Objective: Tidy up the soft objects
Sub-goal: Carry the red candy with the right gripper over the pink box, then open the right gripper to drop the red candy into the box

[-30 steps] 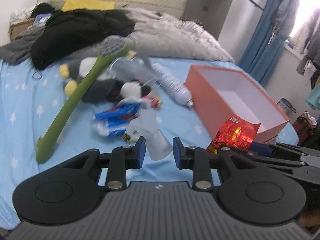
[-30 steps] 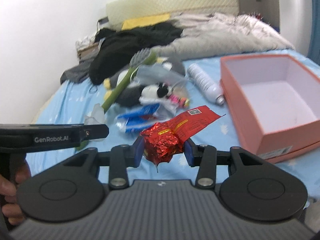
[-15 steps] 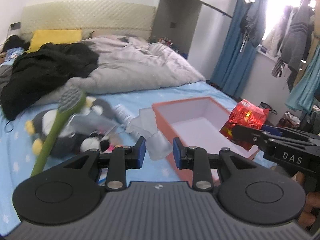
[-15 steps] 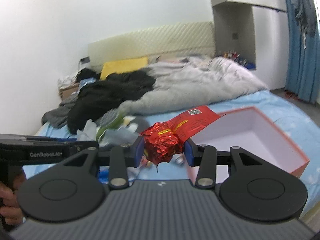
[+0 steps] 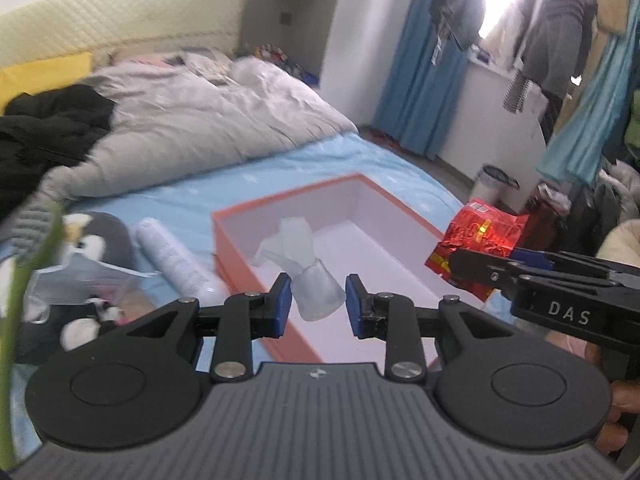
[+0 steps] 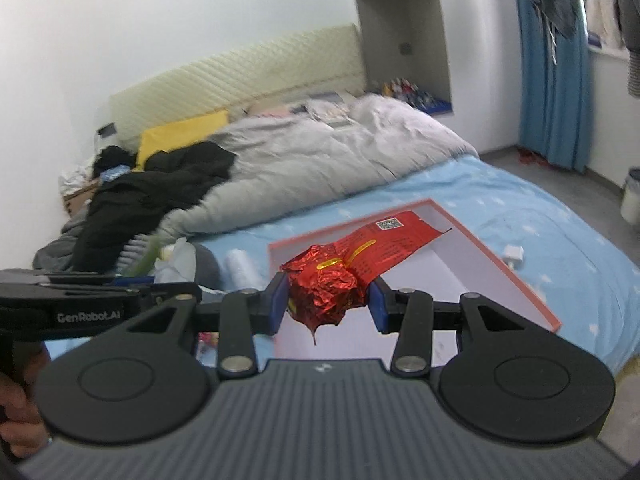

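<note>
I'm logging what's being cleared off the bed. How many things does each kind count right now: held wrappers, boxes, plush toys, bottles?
Held wrappers: 2, a red foil wrapper and a clear plastic wrapper
Boxes: 1, the orange box
Plush toys: 1, a penguin plush
Bottles: 1, a white bottle
Total: 5

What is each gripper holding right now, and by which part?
The left gripper pinches a translucent white plastic piece by its wide lower end. The right gripper clamps a red foil packet by its crumpled end, the flat end sticking out forward.
</note>
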The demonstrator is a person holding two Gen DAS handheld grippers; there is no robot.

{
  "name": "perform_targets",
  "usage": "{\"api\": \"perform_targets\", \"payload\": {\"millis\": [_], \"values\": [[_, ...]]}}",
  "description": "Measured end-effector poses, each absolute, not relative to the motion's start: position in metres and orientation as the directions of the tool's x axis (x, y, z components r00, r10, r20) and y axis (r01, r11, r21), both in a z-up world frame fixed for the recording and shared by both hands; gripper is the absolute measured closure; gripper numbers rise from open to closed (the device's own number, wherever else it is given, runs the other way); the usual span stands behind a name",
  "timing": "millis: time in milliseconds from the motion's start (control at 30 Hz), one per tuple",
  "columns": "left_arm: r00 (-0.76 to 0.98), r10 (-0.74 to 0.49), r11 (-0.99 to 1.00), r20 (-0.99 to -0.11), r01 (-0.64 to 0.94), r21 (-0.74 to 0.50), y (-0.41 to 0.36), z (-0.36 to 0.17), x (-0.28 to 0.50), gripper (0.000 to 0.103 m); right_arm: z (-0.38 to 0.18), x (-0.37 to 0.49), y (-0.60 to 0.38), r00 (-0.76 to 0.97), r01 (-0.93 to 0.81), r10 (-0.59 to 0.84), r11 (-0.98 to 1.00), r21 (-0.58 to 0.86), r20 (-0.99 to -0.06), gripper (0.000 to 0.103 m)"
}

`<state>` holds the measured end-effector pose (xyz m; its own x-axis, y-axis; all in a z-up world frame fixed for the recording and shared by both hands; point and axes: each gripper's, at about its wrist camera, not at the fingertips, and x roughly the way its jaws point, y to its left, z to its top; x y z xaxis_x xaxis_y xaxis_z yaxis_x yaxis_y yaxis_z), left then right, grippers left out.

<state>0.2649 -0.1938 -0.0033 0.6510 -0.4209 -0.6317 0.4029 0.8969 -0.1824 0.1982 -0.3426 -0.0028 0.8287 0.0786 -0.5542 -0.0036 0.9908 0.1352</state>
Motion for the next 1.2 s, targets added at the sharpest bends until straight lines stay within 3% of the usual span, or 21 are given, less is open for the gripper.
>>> {"api": "perform_targets", "payload": {"millis": [400,667,933,1200], "values": [[0.480,-0.450,0.858,-0.753,0.466,-0.216,-0.284,-0.087,0.350,0.069,-0.075,0.247,-0.403,0.698,0.110,0.030,0.983,0.148,-0.715,0.058],[0.429,-0.427,0.865,-0.796,0.450,-0.222,-0.302,-0.128,0.382,0.068,-0.120,0.265,-0.418,0.626,0.162,0.025,0.974,0.161,-0.779,0.057],[0.422,-0.431,0.866,-0.798,0.442,-0.234,-0.294,-0.136,0.386,0.063,-0.127,0.267,-0.416,0.617,0.166,0.022,0.973,0.158,-0.786,0.056],[0.479,-0.437,0.870,-0.762,0.441,-0.222,-0.273,-0.101,0.361,0.063,-0.101,0.256,-0.405,0.662,0.149,0.026,0.975,0.165,-0.749,0.056]]}}
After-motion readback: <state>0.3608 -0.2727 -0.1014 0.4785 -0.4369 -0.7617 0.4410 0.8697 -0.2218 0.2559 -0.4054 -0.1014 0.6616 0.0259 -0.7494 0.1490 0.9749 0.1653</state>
